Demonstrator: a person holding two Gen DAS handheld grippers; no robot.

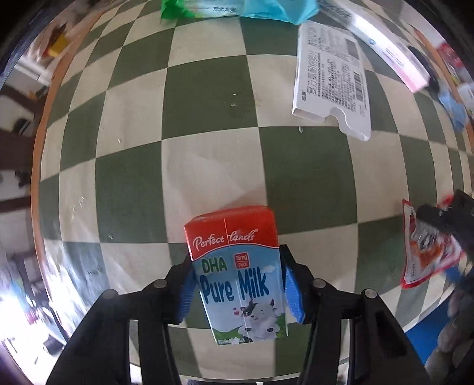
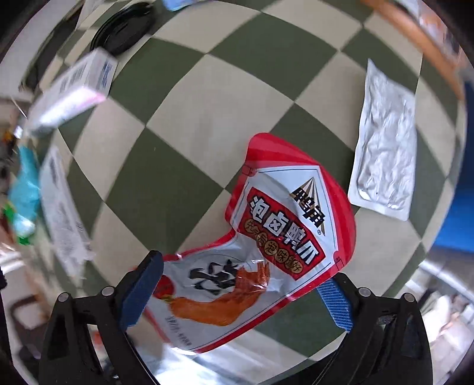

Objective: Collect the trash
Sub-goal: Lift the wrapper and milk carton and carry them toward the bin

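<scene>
My left gripper point(image 1: 235, 275) is shut on a small milk carton point(image 1: 237, 266), red on top and pale blue below, marked "Pure Milk", held above the green-and-cream checkered table point(image 1: 207, 88). My right gripper point(image 2: 240, 284) has a crumpled red and white snack pouch point(image 2: 266, 245) between its blue pads point(image 2: 139, 296); the jaws stand wide and I cannot tell whether they press it. The same pouch point(image 1: 426, 245) and the right gripper show at the right edge of the left wrist view.
A flattened white medicine box point(image 1: 331, 80), a long white and pink box point(image 1: 385, 47) and a teal and green wrapper point(image 1: 237, 9) lie at the far side. A silver foil packet point(image 2: 385, 148) lies right of the pouch. A black coiled object point(image 2: 124, 26) sits far left.
</scene>
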